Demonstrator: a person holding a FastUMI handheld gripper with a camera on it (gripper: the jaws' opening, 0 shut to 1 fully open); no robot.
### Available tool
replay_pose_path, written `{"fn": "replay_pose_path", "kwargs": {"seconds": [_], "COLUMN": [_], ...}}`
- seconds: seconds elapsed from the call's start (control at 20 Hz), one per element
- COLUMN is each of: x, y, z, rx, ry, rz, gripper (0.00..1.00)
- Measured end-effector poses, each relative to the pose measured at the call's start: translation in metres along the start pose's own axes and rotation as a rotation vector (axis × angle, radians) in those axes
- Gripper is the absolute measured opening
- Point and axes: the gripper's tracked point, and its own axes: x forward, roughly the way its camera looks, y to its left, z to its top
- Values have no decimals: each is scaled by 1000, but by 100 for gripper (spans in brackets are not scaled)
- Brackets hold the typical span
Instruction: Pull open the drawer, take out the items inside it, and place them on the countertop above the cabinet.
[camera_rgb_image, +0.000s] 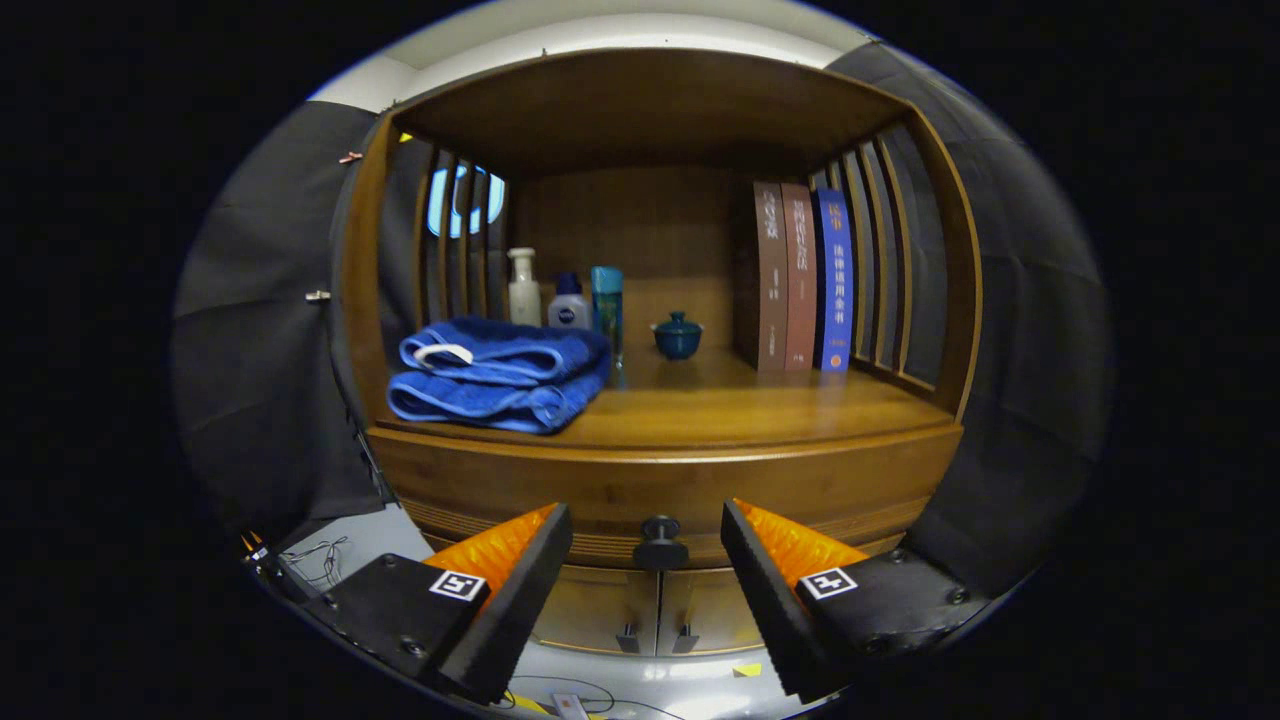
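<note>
A wooden cabinet fills the view. Its closed drawer (560, 490) runs across the front under the countertop (760, 410), with a small dark round knob (660, 541) at its middle. My gripper (647, 528) is open, and the knob sits in the gap between the two fingertips, a little beyond them, touching neither. Whatever the drawer holds is hidden.
On the countertop lie a folded blue towel (497, 373) at the left, three bottles (567, 295) behind it, a small teal lidded pot (678, 336) and three upright books (800, 278) at the right. Two lower cabinet doors (655, 605) with small handles sit under the drawer.
</note>
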Motion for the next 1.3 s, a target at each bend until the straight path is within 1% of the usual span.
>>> {"fn": "replay_pose_path", "kwargs": {"seconds": [0.15,0.4,0.5,0.55,0.6,0.75,0.85,0.95,1.1,1.3], "x": [26,52,57,59,60,58,58,58,53,33], "y": [-5,-7,-6,-7,-4,-3,-4,-4,-3,-3], "z": [-27,-51,-53,-53,-55,-53,-55,-53,-56,-61], "rx": [5,9,12,9,4,-6,-5,-7,1,-20], "ry": [57,111,118,119,119,119,130,134,151,164], "rz": [-10,-10,-5,-11,0,10,12,14,10,7], "gripper": [96,94,86,80,76,51,43,32,32,33]}}
